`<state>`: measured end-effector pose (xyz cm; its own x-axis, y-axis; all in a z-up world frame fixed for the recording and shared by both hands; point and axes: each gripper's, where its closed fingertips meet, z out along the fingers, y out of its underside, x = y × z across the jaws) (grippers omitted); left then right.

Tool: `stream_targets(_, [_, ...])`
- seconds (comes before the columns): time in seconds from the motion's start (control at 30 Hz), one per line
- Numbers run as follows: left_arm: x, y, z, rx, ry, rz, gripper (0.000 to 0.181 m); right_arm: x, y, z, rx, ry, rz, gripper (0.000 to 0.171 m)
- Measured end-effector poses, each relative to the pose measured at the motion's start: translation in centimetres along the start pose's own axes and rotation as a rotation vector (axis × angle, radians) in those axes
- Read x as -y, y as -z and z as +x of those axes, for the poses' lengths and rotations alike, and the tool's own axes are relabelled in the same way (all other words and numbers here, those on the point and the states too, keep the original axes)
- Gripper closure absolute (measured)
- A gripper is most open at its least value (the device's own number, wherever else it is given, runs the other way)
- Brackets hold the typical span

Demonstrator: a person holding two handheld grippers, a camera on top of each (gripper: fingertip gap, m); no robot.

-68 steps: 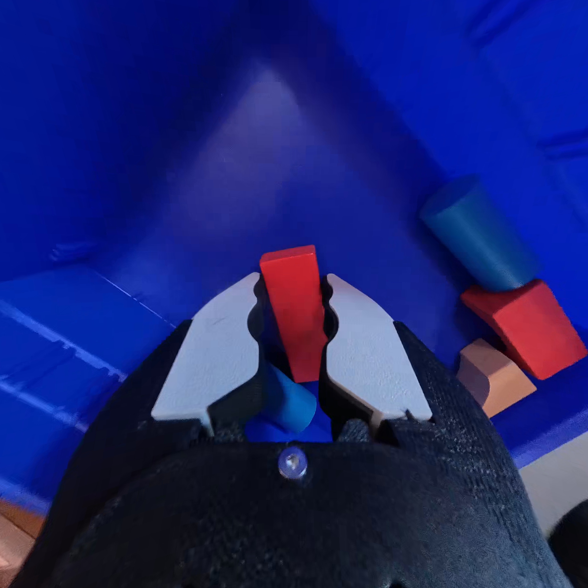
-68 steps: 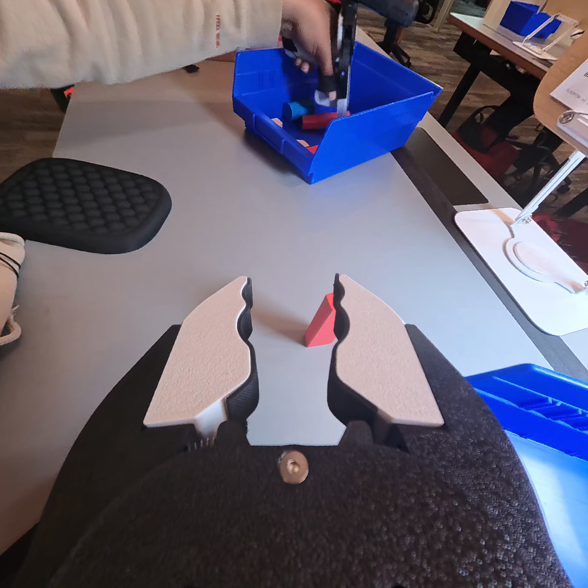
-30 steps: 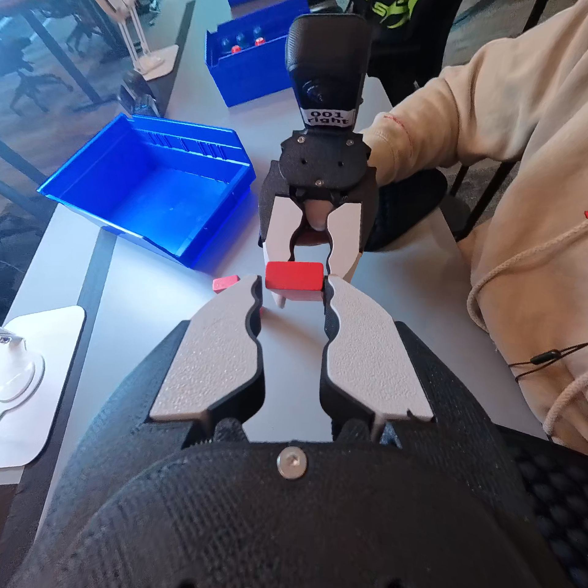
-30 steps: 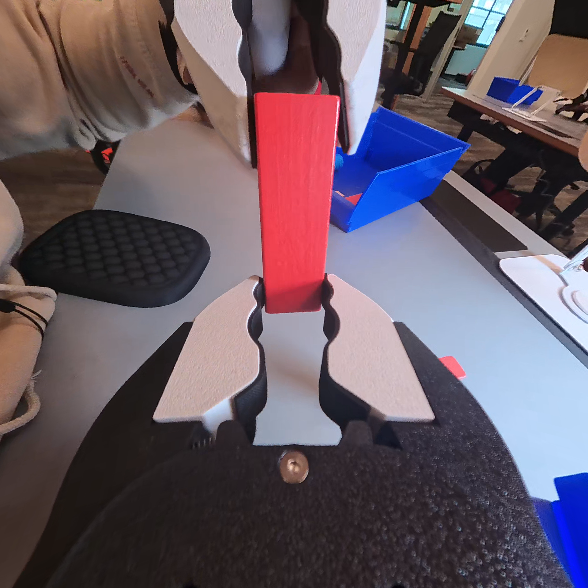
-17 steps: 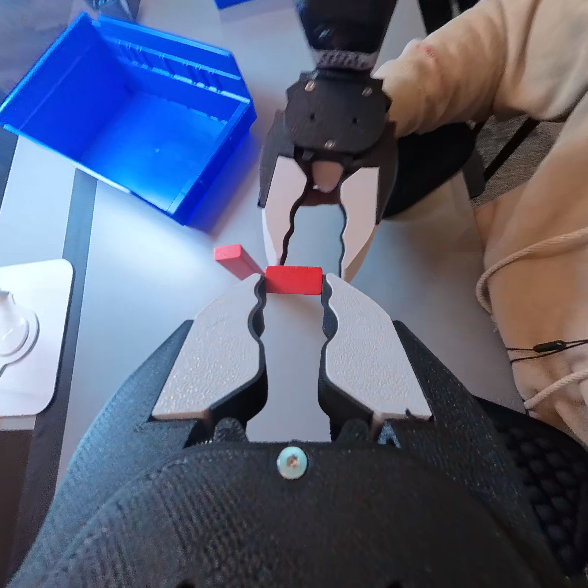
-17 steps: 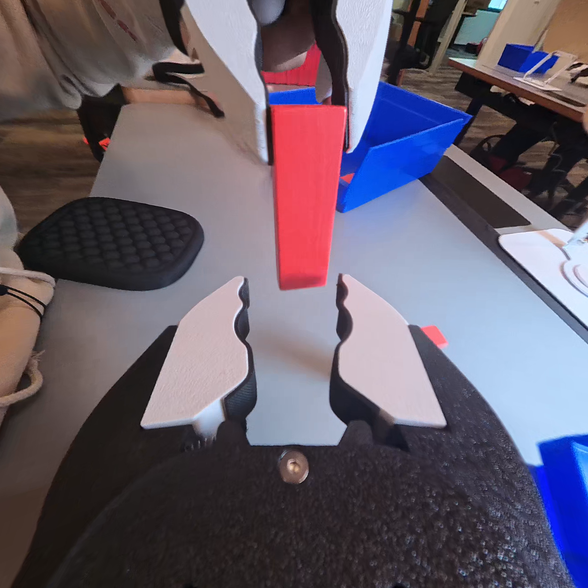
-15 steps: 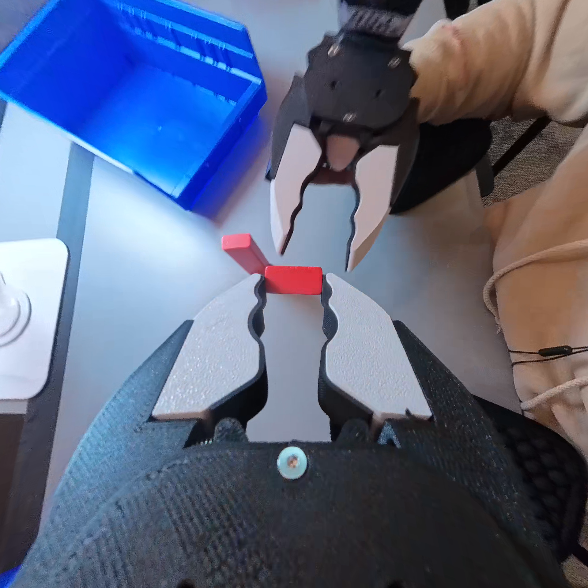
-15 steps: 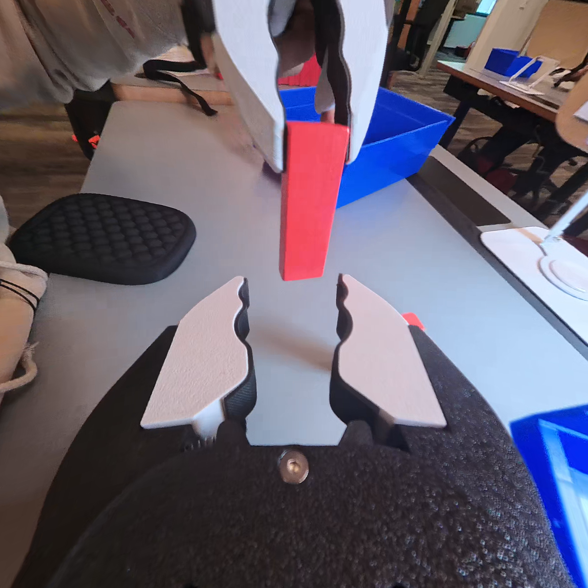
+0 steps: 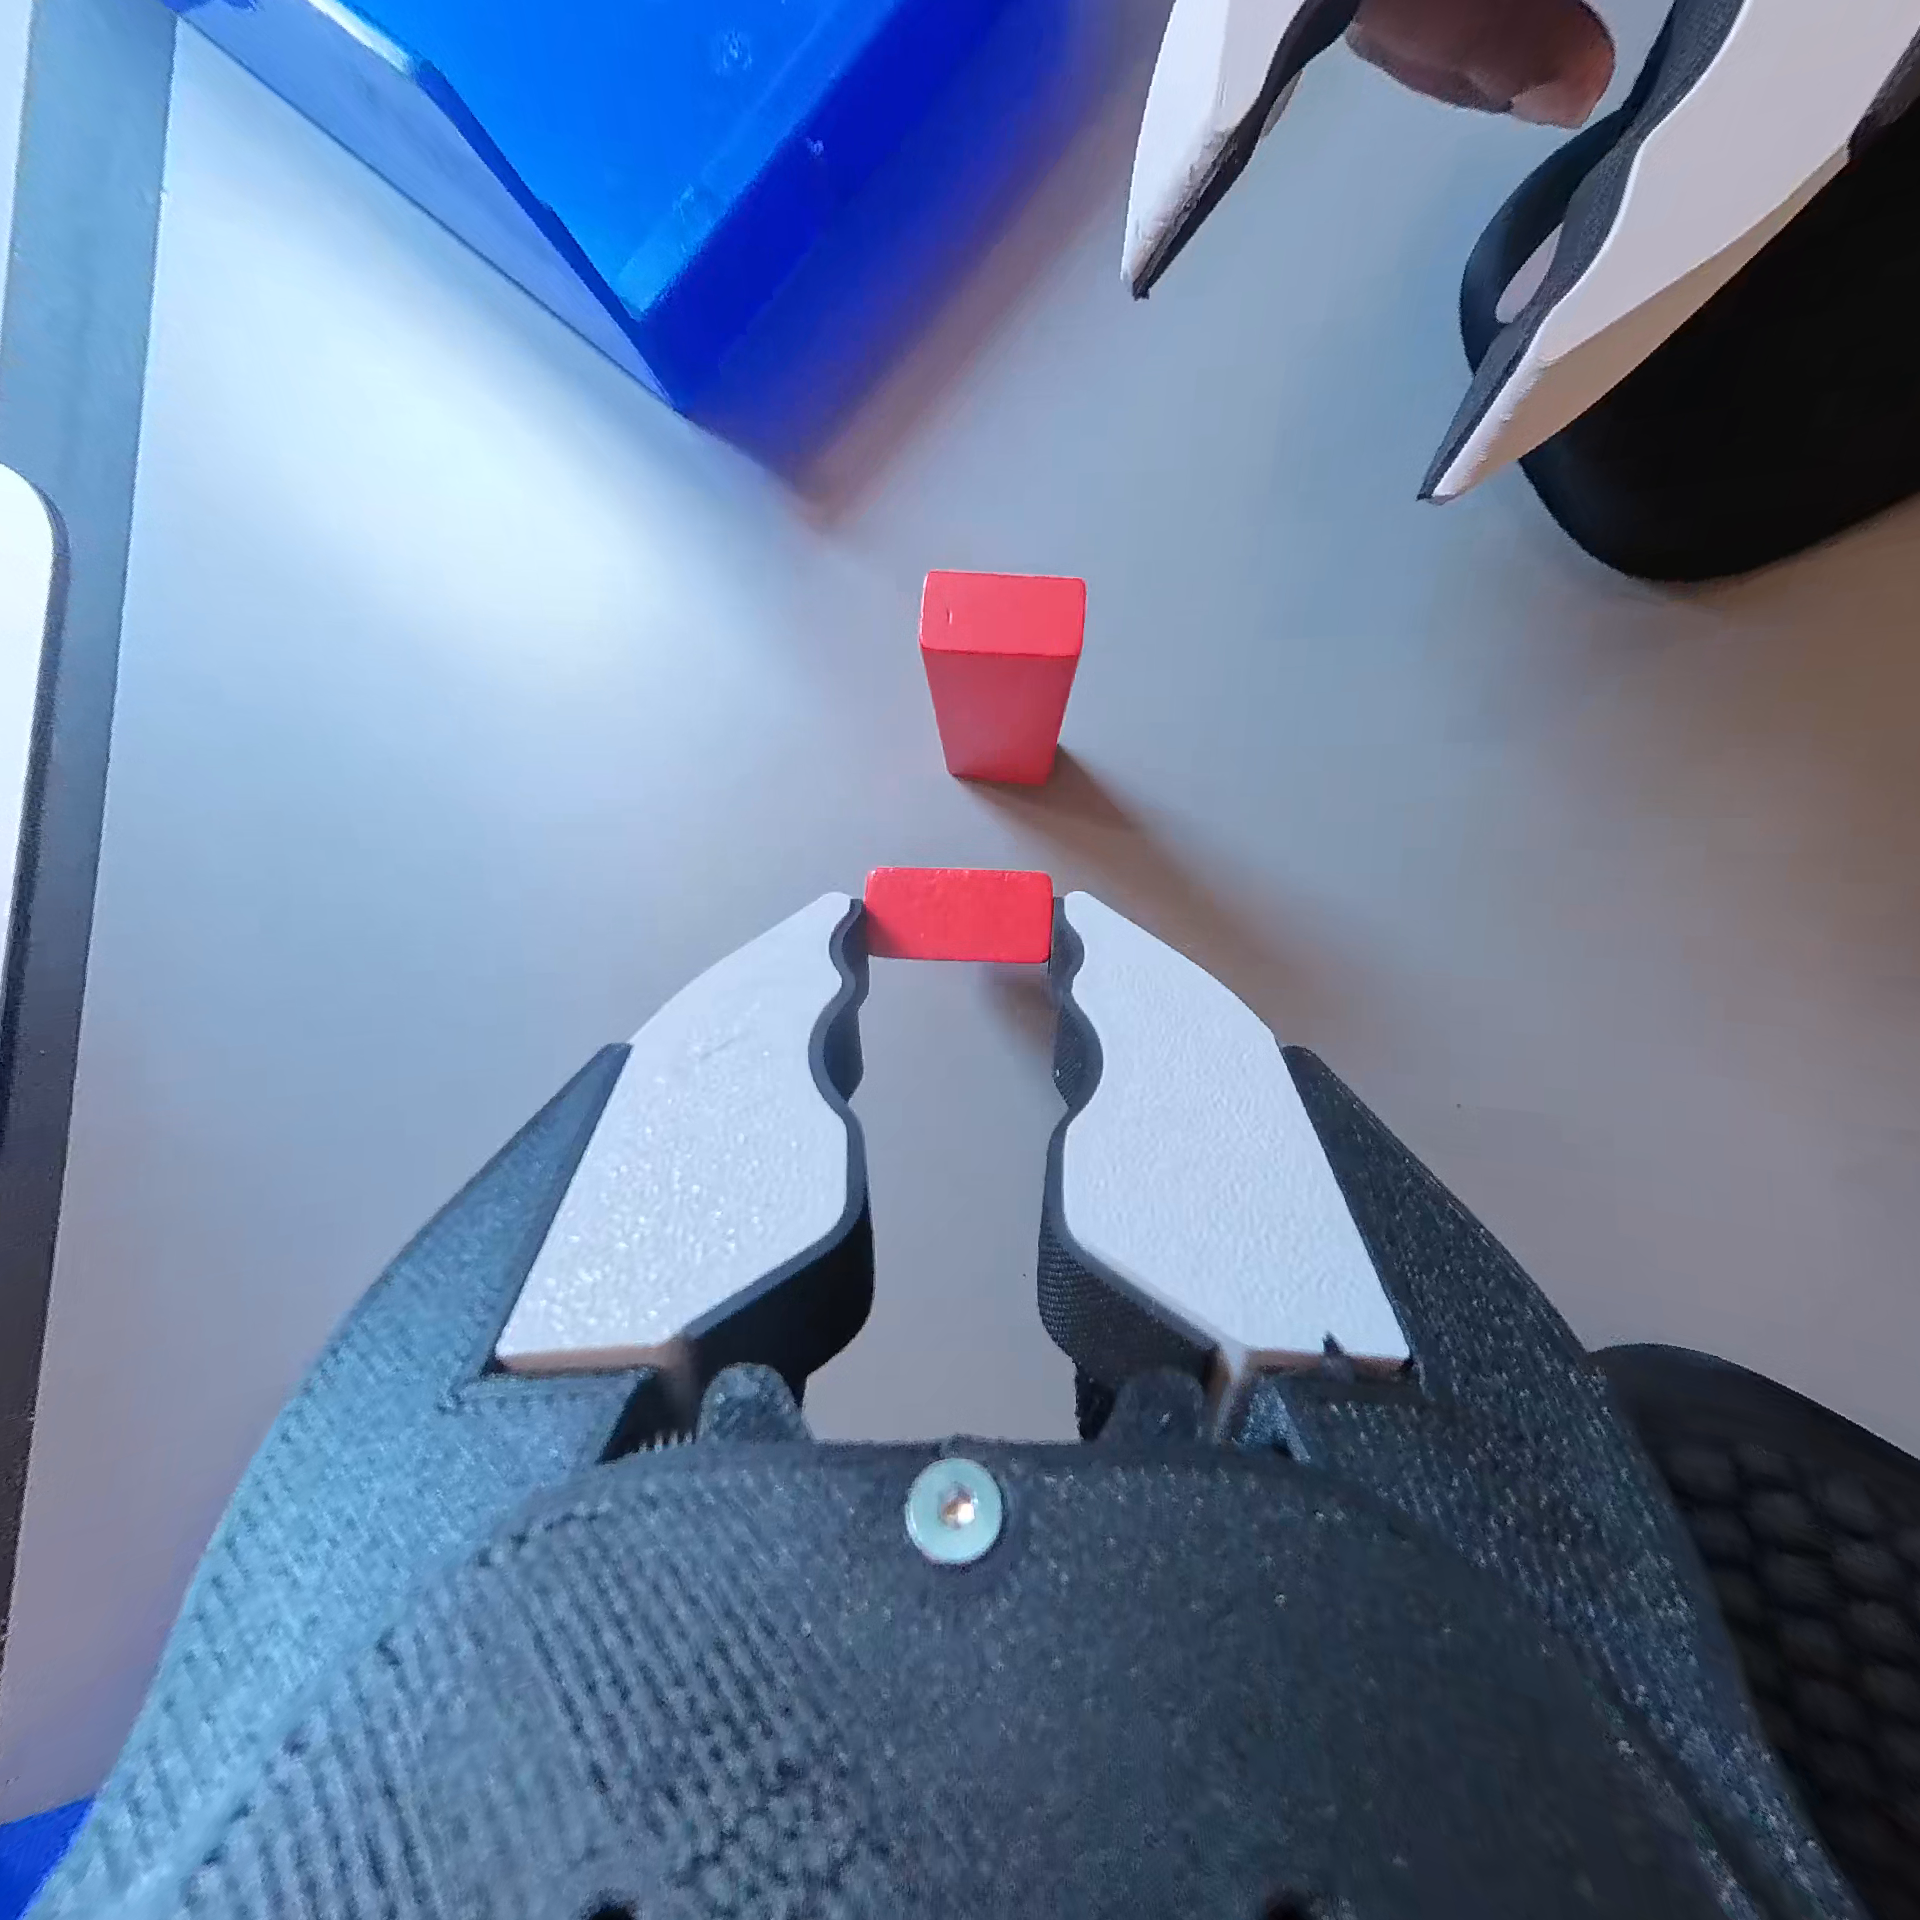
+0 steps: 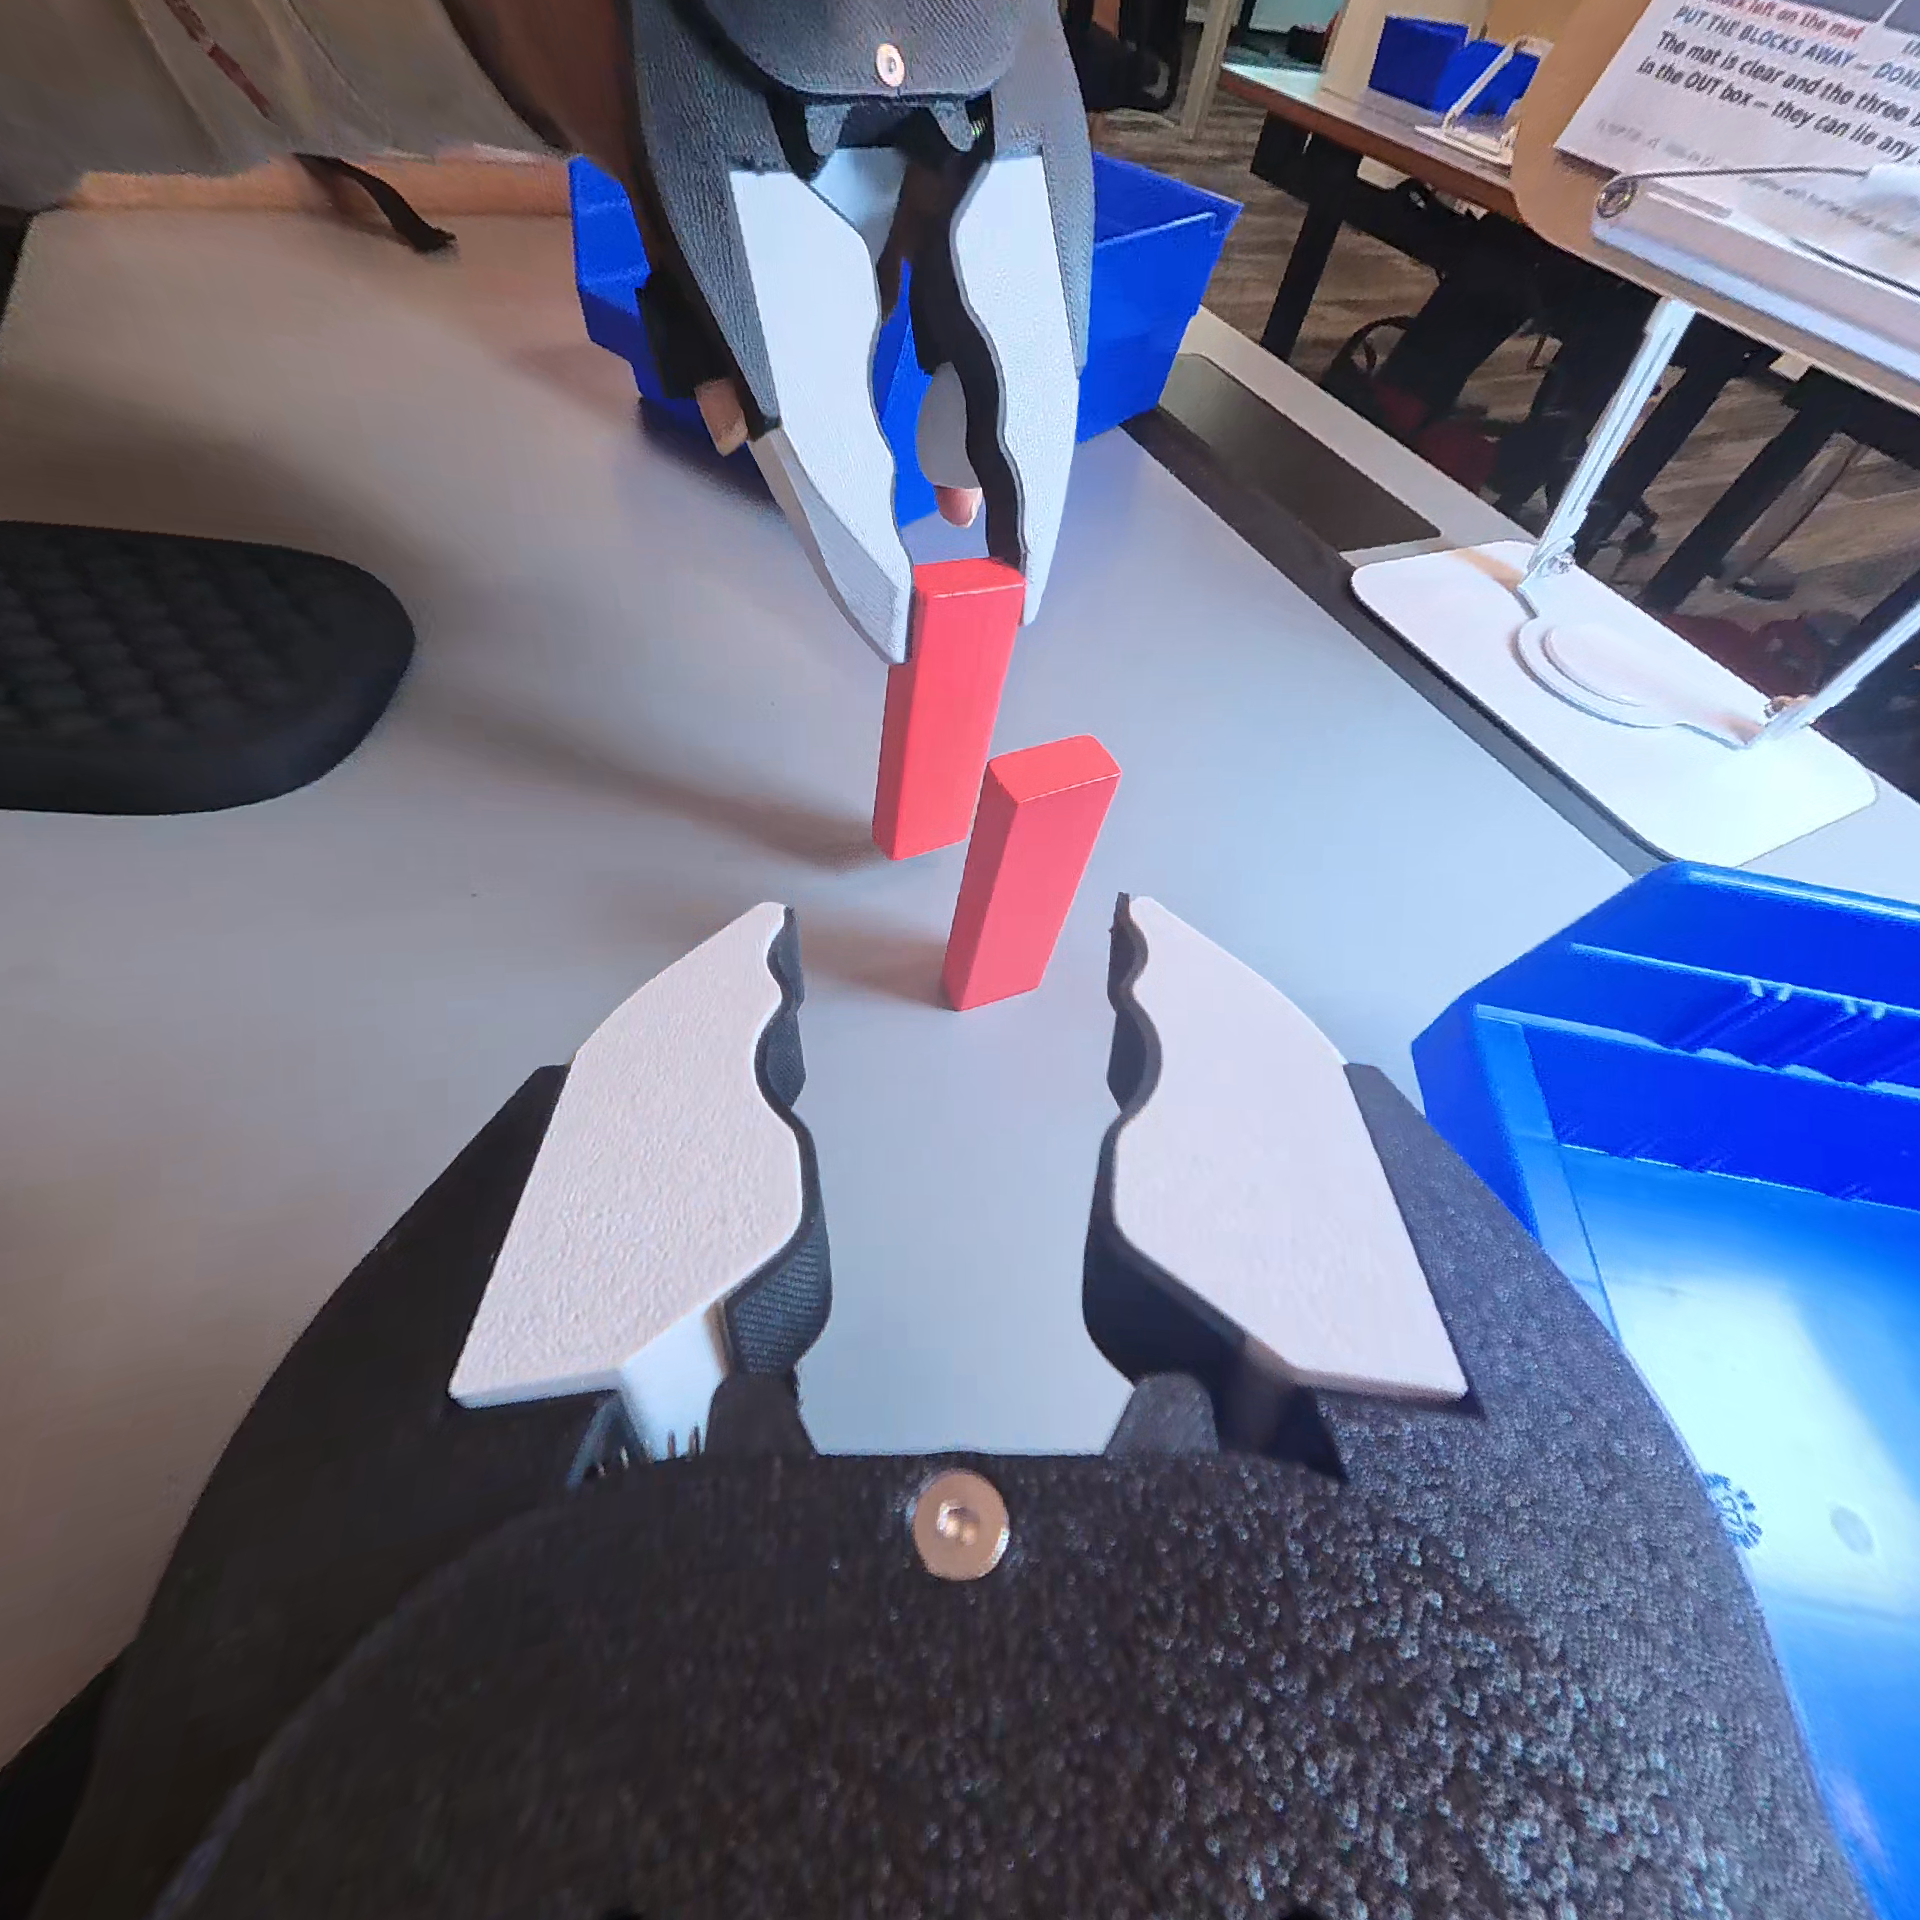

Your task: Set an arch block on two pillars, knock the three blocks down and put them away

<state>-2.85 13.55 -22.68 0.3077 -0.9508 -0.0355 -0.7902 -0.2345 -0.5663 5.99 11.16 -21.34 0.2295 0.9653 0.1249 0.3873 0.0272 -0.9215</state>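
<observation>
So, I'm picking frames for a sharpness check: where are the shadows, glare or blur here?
Left wrist view: the standing red block is crisp and casts a soft shadow toward lower right; bright glare whitens the table beside the blurred blue bin. Right wrist view: the held red block in the left gripper is sharp; wide-angle bending curves the table edge, and the background chairs are soft.

Printed sheet (image 10: 1766, 94) at 1 o'clock in the right wrist view, clipped in a white stand (image 10: 1621, 665) on the desk (image 10: 312, 935); red and dark lines of writing, partly cut off by the frame edge. Left wrist view: no writing seen.
</observation>
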Motion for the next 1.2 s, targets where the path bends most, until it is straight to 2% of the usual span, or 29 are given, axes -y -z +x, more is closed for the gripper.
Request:
stream_targets(0.37, [-0.8,-0.8,0.1,-0.002,0.006,-0.036,0.148,0.0,-0.1,-0.2,-0.001,-0.004,0.003,0.114])
stream_targets(1.2, [-1.0,-1.3,0.2,-0.008,-0.015,-0.008,0.144,0.0,-0.3,-0.6,0.011,-0.002,0.001,0.115])
